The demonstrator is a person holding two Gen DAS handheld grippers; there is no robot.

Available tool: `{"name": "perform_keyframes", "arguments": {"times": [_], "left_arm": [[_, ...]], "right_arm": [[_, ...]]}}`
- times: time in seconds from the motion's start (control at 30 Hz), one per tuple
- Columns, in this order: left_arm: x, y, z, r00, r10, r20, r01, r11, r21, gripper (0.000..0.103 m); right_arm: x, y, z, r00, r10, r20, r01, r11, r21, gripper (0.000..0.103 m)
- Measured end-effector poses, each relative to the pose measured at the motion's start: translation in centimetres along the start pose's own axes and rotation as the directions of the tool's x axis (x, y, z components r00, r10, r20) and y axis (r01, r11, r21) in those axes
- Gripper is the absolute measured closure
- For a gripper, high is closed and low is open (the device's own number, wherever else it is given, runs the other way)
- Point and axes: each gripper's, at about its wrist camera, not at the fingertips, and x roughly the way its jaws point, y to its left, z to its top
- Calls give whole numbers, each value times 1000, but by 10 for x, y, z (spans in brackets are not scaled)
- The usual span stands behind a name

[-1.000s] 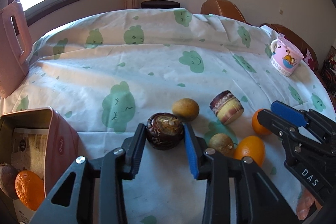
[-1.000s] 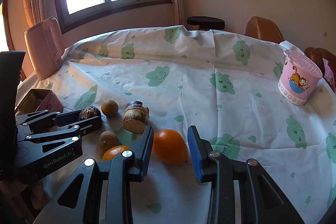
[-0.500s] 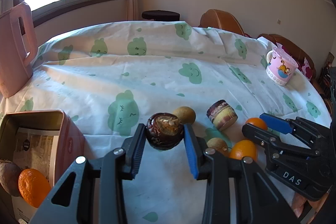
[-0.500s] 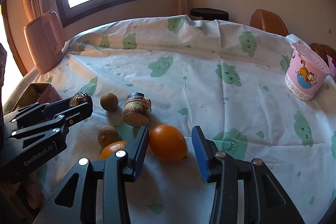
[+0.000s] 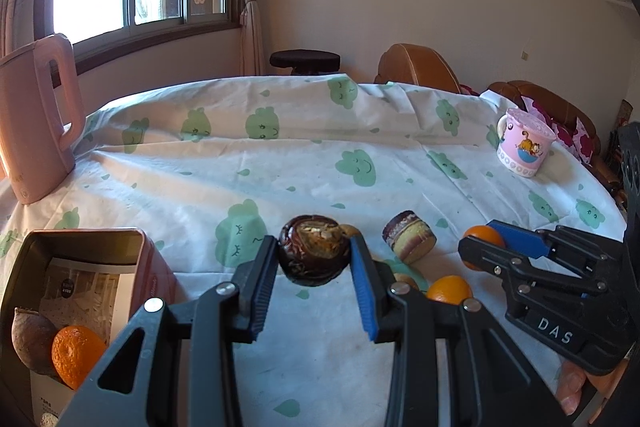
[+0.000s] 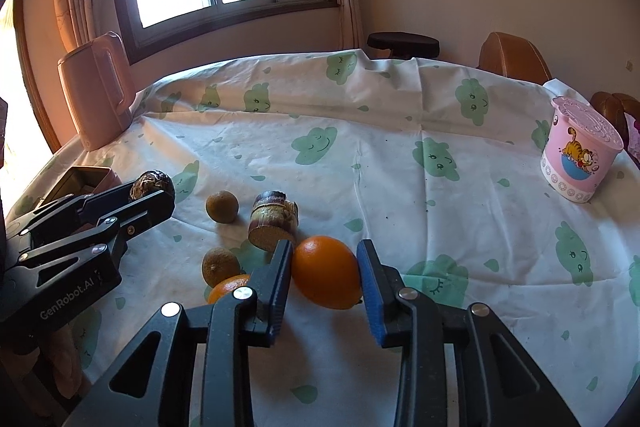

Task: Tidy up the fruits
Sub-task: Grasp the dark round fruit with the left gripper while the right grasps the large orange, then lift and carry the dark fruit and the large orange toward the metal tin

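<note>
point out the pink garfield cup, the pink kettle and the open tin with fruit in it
pink Garfield cup (image 6: pixel 576 155), right wrist view, on its side wall
pink kettle (image 5: pixel 28 131), left wrist view, on its body
open tin (image 5: pixel 86 235), left wrist view, on its far rim

Black left gripper (image 5: pixel 314 281) marked GenRobot.AI, right gripper (image 6: pixel 322 281) marked DAS, blue pads.

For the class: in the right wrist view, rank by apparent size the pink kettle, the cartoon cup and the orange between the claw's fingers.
1. pink kettle
2. cartoon cup and orange look alike; the orange sits nearer the camera, so unranked.

Two low wrist views, shared tablecloth (image 5: pixel 280 163)
</note>
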Motion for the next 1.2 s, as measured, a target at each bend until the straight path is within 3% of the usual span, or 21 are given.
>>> {"name": "perform_keyframes", "arguments": {"times": [0.47,1.2], "left_arm": [[-15,-7,-2,996,36,80,-39,999,32,65],[-35,-7,-6,983,65,174,-73,997,35,65]], "right_arm": [[-23,7,-1,992,1,123,3,1000,-30,68],[-44,3,-6,974,-6,225,11,1000,-21,68]]}}
